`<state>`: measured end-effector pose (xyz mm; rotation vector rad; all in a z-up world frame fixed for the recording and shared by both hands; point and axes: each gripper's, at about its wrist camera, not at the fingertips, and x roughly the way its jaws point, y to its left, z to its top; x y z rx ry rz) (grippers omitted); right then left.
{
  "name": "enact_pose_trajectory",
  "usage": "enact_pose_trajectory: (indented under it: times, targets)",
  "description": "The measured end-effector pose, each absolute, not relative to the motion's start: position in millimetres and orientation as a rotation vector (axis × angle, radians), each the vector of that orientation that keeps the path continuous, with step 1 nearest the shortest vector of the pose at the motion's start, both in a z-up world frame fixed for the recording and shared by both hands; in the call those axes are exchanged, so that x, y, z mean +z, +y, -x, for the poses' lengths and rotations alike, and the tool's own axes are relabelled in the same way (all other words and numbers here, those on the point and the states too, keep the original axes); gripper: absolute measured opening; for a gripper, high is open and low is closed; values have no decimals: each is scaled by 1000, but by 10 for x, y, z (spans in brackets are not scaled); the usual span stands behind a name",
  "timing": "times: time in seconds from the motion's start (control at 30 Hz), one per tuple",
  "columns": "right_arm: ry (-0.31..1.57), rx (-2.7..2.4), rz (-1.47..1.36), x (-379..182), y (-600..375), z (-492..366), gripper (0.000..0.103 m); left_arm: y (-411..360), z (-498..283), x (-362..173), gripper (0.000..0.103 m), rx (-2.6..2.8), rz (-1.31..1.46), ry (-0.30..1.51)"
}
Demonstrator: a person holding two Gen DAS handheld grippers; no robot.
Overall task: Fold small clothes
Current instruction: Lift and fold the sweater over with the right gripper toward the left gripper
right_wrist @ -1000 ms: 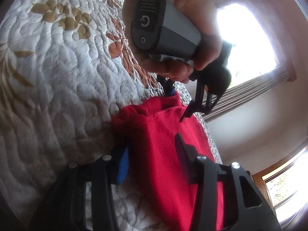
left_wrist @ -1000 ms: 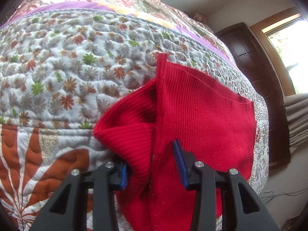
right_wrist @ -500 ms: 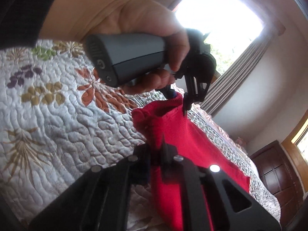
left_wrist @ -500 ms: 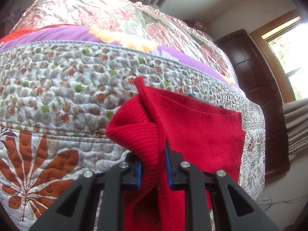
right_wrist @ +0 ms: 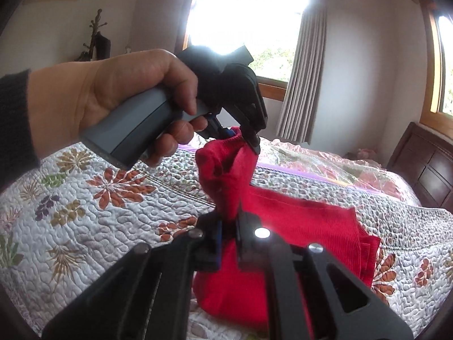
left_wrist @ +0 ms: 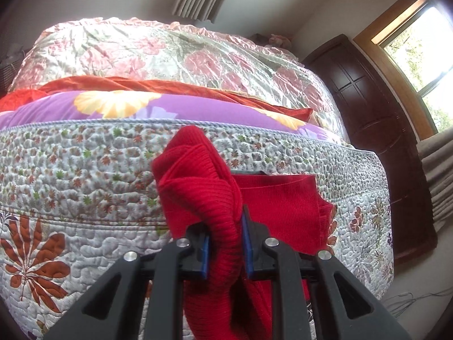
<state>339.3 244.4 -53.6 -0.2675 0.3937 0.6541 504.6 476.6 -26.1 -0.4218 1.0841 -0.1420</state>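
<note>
The left gripper (left_wrist: 225, 243) was clamped on a bunched ribbed edge of the red garment (left_wrist: 280, 209), lifting it above the quilted bedspread (left_wrist: 85, 175). The right gripper (right_wrist: 228, 242) pinched another fold of the same garment, whose far part lay spread on the quilt ahead and to its right. Directly ahead of the right gripper, the person's hand (right_wrist: 113, 96) around the left gripper's handle blocked part of the bed. A dark wooden headboard (right_wrist: 424, 170) stood far right, curtains (right_wrist: 300, 85) beyond.
</note>
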Motion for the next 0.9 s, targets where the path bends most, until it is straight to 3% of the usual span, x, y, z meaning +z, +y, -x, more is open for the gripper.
enact_pose_trajectory:
  times: [0.3,0.6,0.9]
  targets:
    - [455,620,74,-681,1554,-3672,5,3781,-5363,-297,18,-124,296,1130]
    - [542,599,-151,-1167,734,-3858,5,2713,-5661,-775,18,-91,111,1217]
    - [601,623,-346,-1584,307,-3901,5,2250,-5728,-956,18,-31,-27,1252]
